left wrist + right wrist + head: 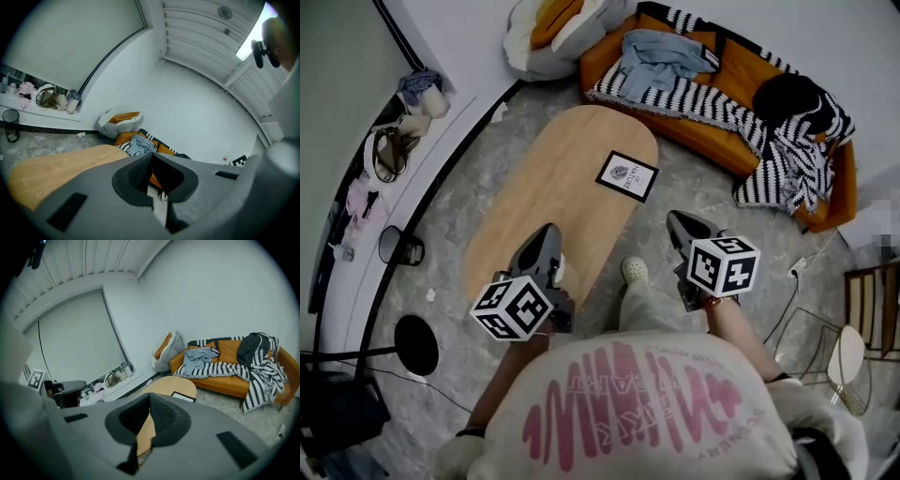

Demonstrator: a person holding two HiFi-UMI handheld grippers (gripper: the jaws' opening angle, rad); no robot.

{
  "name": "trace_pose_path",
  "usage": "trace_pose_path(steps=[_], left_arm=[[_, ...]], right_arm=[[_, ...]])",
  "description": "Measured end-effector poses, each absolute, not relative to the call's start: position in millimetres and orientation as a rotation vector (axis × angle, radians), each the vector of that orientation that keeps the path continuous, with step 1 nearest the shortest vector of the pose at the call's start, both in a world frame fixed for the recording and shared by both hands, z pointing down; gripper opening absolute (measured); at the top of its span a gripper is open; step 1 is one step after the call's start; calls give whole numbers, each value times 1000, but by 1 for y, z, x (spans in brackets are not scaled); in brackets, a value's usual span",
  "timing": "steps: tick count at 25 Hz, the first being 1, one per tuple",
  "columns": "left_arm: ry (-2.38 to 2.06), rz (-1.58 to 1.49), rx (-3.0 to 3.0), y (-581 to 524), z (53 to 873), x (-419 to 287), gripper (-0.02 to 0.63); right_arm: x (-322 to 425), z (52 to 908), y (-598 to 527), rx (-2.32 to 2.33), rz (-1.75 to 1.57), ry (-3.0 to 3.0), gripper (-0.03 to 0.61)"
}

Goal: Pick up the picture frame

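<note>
Picture frame (627,175) lies near the table's (534,202) far edge (bare wood around), left gripper (548,232) and right gripper (678,221) clenched empty.

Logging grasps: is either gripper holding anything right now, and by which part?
Nothing is held. The left gripper and right gripper are shut, empty; the black picture frame lies on the oval wooden table.

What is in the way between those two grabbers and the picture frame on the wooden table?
Nothing visible. The picture frame lies flat, alone near the far end of the table; only bare tabletop and floor lie between it and the left gripper and right gripper, both empty.
</note>
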State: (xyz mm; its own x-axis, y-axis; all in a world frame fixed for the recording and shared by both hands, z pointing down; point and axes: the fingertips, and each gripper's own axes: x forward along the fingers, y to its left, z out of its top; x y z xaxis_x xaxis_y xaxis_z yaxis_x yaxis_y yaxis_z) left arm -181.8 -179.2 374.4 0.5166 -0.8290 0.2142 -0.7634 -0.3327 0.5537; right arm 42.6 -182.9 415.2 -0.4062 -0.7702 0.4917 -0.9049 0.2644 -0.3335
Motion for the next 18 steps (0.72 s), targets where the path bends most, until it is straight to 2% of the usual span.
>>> trace_pose_path(steps=[18], left_arm=[[-1394,-136,2076,-341,367,-131,3]], right_arm=[[94,411,-378,1438,910,-2393,5]])
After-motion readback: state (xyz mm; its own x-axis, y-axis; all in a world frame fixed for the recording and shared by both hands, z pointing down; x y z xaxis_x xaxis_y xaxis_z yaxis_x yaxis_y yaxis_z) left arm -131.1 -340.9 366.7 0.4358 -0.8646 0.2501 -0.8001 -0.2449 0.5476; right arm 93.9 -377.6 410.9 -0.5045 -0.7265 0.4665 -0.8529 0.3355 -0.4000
